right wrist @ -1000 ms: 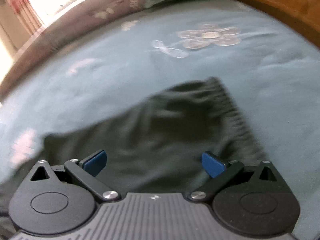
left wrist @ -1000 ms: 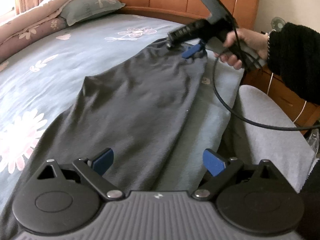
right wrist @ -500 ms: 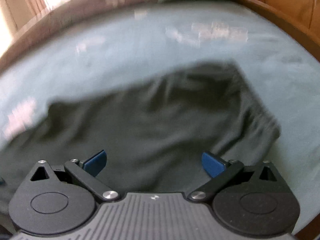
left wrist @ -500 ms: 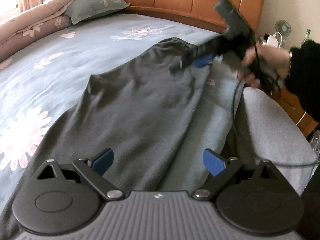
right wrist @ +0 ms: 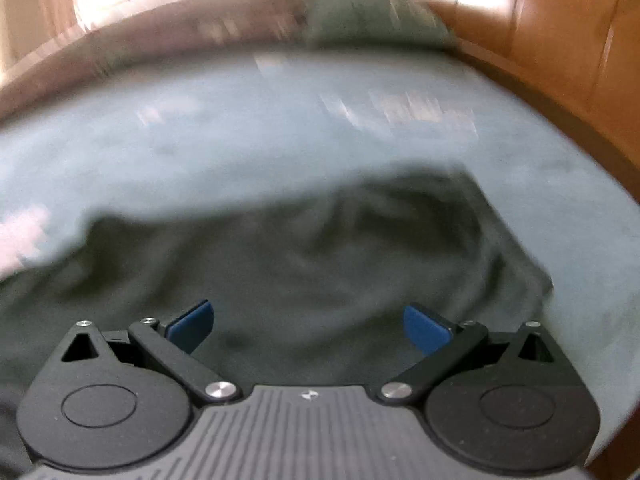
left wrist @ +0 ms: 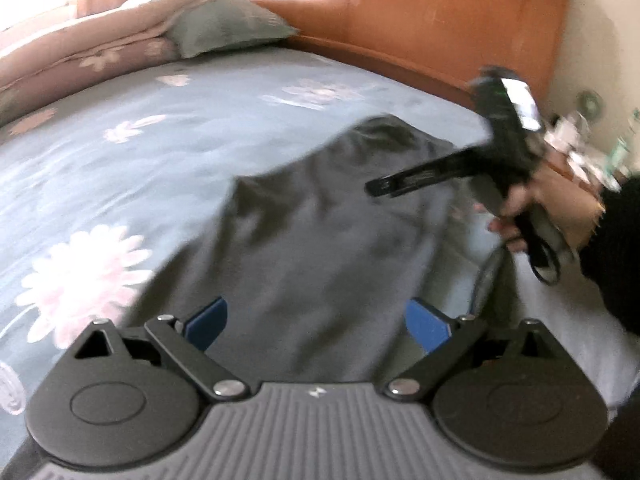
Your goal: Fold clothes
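Observation:
A dark grey garment lies spread lengthwise on the blue floral bed; its gathered waistband end is at the far side. My left gripper hovers open over the near part of the cloth, nothing between its blue pads. My right gripper is open too, above the cloth near the waistband, empty. In the left wrist view the right gripper's black body is held by a hand in a black sleeve, lifted off the garment. Both views are motion-blurred.
A blue bedspread with pink-white flowers surrounds the garment. A grey-green pillow and folded pink quilt sit at the head, before an orange wooden headboard. A cluttered nightstand is at right. A grey-clad leg borders the bed.
The right gripper has lifted from the waistband and pulled back toward the right. The left gripper has tilted up and shifted slightly. The garment stays flat on the bed.

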Available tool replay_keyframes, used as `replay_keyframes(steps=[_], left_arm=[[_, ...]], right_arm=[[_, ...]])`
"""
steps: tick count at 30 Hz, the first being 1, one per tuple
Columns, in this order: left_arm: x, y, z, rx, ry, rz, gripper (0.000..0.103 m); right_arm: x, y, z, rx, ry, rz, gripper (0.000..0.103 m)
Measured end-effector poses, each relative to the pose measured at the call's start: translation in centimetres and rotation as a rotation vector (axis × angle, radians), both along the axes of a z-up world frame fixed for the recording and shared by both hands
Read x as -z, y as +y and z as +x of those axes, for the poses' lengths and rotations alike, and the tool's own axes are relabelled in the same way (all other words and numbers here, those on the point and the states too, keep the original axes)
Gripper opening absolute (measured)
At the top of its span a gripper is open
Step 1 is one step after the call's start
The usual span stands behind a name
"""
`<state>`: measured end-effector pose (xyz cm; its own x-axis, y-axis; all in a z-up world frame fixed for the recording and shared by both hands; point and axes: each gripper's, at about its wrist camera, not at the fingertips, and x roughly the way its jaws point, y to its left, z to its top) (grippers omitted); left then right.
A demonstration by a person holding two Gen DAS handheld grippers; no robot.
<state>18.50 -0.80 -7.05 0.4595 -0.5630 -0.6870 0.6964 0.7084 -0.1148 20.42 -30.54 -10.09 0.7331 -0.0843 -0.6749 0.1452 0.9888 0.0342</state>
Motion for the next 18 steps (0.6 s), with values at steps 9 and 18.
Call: replay_keyframes(steps=[9, 18], left_arm=[[0.6, 4.6, 2.5, -0.208, 0.008, -0.024, 0.096], [-1.6, 8.0, 1.6, -0.338, 0.023, 0.103, 0.096]], right_arm=[[1.6, 6.7, 3.9, -0.303, -0.031, 0.064, 0.103], [2.1, 5.6, 3.7, -0.38, -0.013, 0.242, 0.103]])
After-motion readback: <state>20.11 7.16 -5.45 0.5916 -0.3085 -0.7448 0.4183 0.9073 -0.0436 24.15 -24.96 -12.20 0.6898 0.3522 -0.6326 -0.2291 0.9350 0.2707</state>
